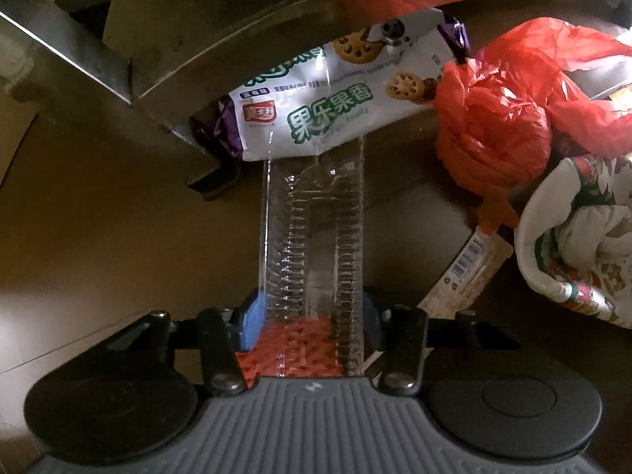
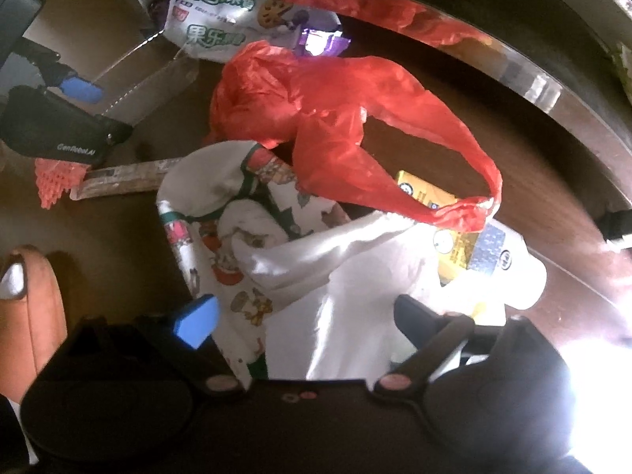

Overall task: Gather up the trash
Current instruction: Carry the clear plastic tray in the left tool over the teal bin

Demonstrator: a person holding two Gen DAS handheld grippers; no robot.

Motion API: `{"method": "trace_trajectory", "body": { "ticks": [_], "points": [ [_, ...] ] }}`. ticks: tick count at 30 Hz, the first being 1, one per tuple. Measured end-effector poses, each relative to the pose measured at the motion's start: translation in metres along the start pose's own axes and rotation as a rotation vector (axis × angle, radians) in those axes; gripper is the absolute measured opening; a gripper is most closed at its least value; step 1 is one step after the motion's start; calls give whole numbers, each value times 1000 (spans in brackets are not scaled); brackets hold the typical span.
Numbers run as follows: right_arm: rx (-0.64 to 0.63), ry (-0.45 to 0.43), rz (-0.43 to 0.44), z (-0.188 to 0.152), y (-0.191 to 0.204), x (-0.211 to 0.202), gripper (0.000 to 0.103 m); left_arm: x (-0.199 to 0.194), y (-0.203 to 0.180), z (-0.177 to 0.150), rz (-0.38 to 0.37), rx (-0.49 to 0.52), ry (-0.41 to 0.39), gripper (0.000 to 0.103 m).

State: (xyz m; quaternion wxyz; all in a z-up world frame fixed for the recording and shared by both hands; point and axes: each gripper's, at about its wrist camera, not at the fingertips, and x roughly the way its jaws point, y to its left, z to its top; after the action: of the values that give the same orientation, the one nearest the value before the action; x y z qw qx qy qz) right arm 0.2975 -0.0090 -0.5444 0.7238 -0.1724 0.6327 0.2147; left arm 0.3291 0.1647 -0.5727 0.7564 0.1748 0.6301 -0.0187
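Left wrist view
Left gripper [image 1: 312,316]: pointing steeply down, its blue-padded fingers [image 1: 252,324] sitting at either side of a clear ribbed plastic tray [image 1: 314,245]; whether the pads are pressing on it cannot be told.
Clear ribbed plastic tray: running lengthways away from the gripper, its far end lying against a white snack wrapper [image 1: 316,118].
Orange textured piece [image 1: 292,351]: showing through the near end of the tray, between the fingers.
White snack wrapper: lying partly under the curved metal rim [image 1: 245,35] of a piece of furniture — green lettering and biscuit pictures facing up.
Red plastic bag [image 1: 505,126]: sitting crumpled to the right of the wrapper, touching it.
Patterned white bag [image 1: 572,245]: lying at the right edge, just below the red bag.
Barcoded stick wrapper [image 1: 462,272]: poking out between the tray and the patterned bag.
Floor [image 1: 118,237]: brown and glossy, carrying all the trash.

Right wrist view
Right gripper [image 2: 308,316]: pointing straight down, its fingers [image 2: 197,320] standing wide apart on either side of the patterned white bag [image 2: 276,260], not visibly squeezing it.
Red plastic bag [image 2: 316,110]: draping over the top of the white bag, one handle trailing right.
Yellow packet [image 2: 454,233]: lying half under the white bag's right edge.
White snack wrapper [image 2: 221,19]: lying farther off, beneath the metal rim [image 2: 513,63].
Left gripper [image 2: 75,91]: appearing at the left edge — the clear tray [image 2: 150,87] stretching from it towards the snack wrapper.
Person's shoe [image 2: 31,300]: standing at the lower left.
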Motion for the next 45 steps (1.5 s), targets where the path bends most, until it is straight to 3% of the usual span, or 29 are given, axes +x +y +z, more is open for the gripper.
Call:
{"method": "trace_trajectory", "body": {
  "ticks": [2, 4, 5, 6, 7, 8, 12, 17, 26, 31, 36, 41, 45],
  "points": [
    [3, 2, 0, -2, 0, -1, 87, 2, 1, -1, -6, -12, -5, 46],
    [1, 3, -2, -4, 1, -1, 76, -2, 1, -1, -5, -33, -7, 45],
    [1, 7, -4, -5, 2, -1, 45, -3, 0, -2, 0, -40, -7, 44],
    [1, 17, -12, -5, 2, -1, 5, -4, 0, -2, 7, -42, -7, 42],
    [7, 51, -31, -5, 1, 3, 3, -4, 2, -2, 8, -41, -9, 42],
    [24, 74, -28, -5, -1, 3, 8, -6, 2, -2, 5, -41, -11, 42],
    [19, 63, -39, -9, -5, -4, 1, -8, 7, -4, -2, -60, 0, 39],
    [-7, 47, -31, -10, -5, -26, 0, -20, 22, -5, -19, -95, 15, 39],
    [-6, -2, -17, -7, -7, -102, 0, -83, 31, -18, -42, -102, -5, 39],
    [-4, -60, -3, 1, -6, -158, 0, -137, 33, -23, -59, -83, -59, 39],
    [40, -139, -14, -2, -12, -225, 0, -203, 35, -6, -81, -57, -165, 39],
    [62, -236, -31, -18, -23, -296, 0, -294, 28, 16, -95, -1, -309, 39],
    [69, -293, -53, -34, -36, -354, 0, -363, 12, 34, -103, 15, -377, 39]
  ]
}}
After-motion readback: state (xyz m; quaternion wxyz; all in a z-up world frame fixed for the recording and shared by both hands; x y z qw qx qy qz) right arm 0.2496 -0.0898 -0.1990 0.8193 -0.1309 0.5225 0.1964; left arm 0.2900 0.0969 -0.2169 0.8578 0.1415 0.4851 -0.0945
